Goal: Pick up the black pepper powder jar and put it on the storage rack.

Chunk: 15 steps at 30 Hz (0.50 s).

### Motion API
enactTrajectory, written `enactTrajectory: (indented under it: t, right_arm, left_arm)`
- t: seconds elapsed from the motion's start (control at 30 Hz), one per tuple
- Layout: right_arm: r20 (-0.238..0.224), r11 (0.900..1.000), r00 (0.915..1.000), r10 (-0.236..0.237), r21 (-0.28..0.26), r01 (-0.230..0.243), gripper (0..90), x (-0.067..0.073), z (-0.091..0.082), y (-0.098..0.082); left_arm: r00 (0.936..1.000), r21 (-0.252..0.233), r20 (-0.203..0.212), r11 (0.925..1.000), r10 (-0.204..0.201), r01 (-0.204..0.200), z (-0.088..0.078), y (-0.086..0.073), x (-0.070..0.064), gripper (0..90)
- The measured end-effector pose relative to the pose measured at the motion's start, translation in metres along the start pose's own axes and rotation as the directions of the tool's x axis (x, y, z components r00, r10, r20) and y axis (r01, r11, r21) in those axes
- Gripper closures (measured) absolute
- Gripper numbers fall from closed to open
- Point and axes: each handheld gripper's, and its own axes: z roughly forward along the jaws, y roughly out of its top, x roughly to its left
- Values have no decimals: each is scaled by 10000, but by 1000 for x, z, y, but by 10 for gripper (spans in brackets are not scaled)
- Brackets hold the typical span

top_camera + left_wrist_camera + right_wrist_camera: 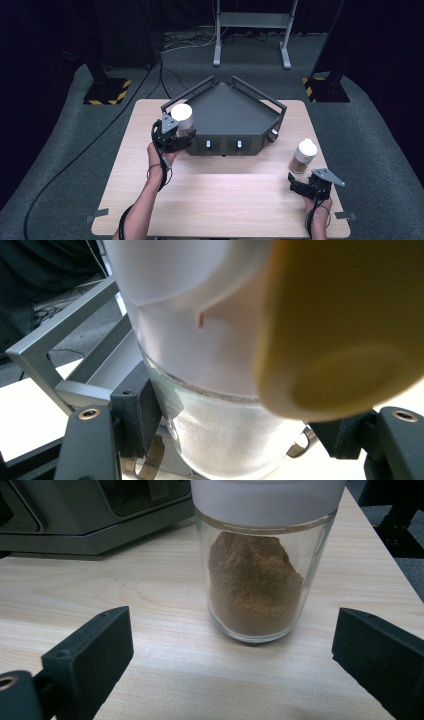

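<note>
Up close, a blurred yellow shape (340, 330) hides much of my white-capped jar (200, 340); my left gripper (172, 134) pinches it at the rack's (235, 107) left corner. My right gripper (240, 675) gapes wide, near the spice jar (257, 565), untouched, on the table (225, 200), right.

Table (225, 200): we note pale wood-grain laminate, smooth, matt.
Corner rack (230, 112): we see dark grey metal, matt; rails brushed.
Spice jar (260, 587): we find clear glossy glass, matt white plastic lid, coarse brown powder.
Held jar (220, 390): we record frosted-looking glass, smooth white plastic cap.
Right gripper (230, 672): we observe matt black plastic jaws.
Floor (60, 140): we see grey carpet.
</note>
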Motion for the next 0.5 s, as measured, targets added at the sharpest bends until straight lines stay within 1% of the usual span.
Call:
enactTrajectory:
  t: [0.23,0.5]
  right_arm:
    - [-8,10000,10000,-1,10,1,22,0,0,0]
    - [-13,10000,10000,11,2,-11,22,0,0,0]
  left_arm:
    - [10000,161,11,9998,92,-92,9,9,1,304]
    - [9999,304,25,9995,109,-110,20,18,2,304]
